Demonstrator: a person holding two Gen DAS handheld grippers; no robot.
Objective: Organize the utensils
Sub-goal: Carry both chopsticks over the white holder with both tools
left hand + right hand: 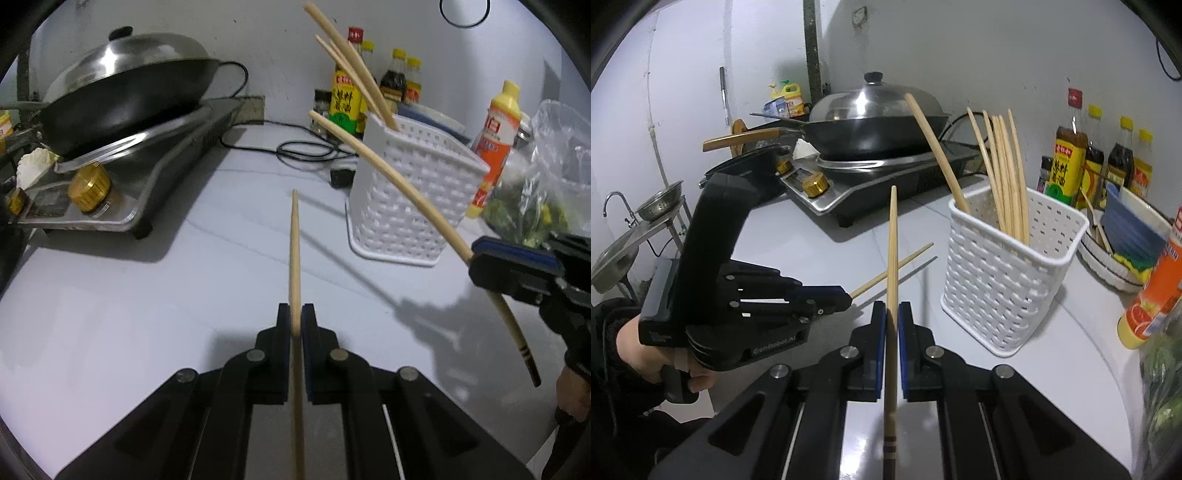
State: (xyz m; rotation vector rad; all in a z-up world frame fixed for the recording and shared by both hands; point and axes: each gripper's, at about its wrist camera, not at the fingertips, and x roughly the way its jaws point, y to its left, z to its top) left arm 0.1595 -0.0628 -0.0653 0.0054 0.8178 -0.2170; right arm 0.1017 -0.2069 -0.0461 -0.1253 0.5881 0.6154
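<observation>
Chopsticks are the business here, one pinched in each gripper. In the left wrist view the left gripper (295, 317) has its jaws closed tight on a pale chopstick (294, 251) that runs straight ahead toward twelve o'clock, its tip raised off the white countertop (129, 314). At three o'clock in that view the right gripper (517, 266) clamps a second chopstick (388, 170) near its banded dark end, the long tapered part slanting up across the front of the white basket (410, 199).

The right wrist view confirms it: its pads are shut on the second chopstick, which points to twelve o'clock, while the left gripper sits at nine o'clock with its stick jutting toward the centre. The basket stands at about two o'clock, already holding a bundle of chopsticks (1004, 173) upright with one more leaning left.

Each stick appears gripped toward the handle end so the thin tip leads, which suits dropping it tip-first into the basket. Both tips stand outside the rim, so the insertion is not yet done. A wok (879, 129) on the stove (871, 184) waits behind, well apart.
</observation>
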